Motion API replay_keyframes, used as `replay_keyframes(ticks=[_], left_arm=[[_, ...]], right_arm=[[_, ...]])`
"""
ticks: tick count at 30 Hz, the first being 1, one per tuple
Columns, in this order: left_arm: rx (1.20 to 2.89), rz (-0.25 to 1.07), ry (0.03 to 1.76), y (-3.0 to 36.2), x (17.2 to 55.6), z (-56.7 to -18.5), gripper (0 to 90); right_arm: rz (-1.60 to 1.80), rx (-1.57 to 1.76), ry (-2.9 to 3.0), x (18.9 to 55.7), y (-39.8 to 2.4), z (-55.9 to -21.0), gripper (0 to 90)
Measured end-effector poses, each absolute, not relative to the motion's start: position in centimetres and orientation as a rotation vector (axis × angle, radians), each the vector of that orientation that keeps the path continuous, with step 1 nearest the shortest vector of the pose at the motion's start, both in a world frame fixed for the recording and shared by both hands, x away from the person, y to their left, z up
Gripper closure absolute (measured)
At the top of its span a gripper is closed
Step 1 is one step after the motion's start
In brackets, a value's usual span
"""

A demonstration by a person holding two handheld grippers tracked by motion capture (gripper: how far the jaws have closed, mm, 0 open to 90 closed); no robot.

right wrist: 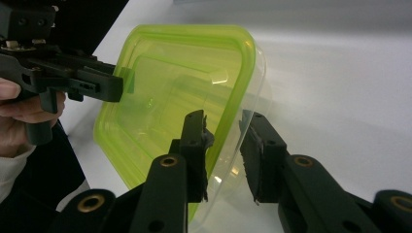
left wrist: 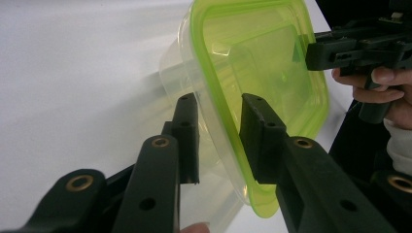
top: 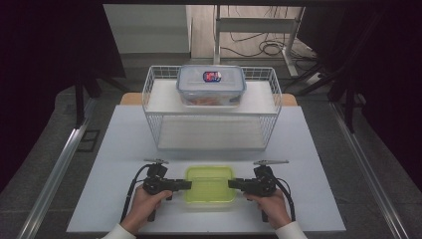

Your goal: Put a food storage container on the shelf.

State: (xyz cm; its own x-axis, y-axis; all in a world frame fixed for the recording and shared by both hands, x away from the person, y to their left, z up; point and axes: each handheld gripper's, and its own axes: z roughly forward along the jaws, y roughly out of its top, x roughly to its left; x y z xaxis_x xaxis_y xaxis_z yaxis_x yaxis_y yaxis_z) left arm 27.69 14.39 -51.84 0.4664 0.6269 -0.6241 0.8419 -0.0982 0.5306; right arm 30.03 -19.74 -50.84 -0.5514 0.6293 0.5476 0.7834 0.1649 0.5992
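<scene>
In the high view, a clear plastic container with a translucent lime-green lid [top: 210, 184] lies flat at lower centre on a smooth white table [top: 114, 149], its long axis running left to right across the frame. The left gripper [top: 189, 185] meets its left end and the right gripper [top: 230, 183] its right end; both are matte black. Above, a white wire basket [top: 149, 94] carries a clear lidded box [top: 211, 85]. In the left gripper view, the container [left wrist: 257, 68] stands on edge in the frame, rounded corners visible, its rim between the two black jaws, which are partly open; whether the pads press it I cannot tell. In the right gripper view, the container [right wrist: 170, 97] rim likewise sits between partly open jaws, contact unclear.
</scene>
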Motion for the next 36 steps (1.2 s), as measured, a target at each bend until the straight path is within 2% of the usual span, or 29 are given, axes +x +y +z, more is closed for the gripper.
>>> replay_keyframes(ticks=[11,36], left_arm=[[1.778,-0.265,1.153,14.4,26.7,-51.1,75.6],[1.785,-0.179,1.15,14.6,26.0,-50.3,79.1]], right_arm=[[-1.38,-1.408,-2.217,29.6,-20.7,-50.5,78.6],[-1.477,-1.327,-2.342,28.4,-20.1,-48.8,79.0]])
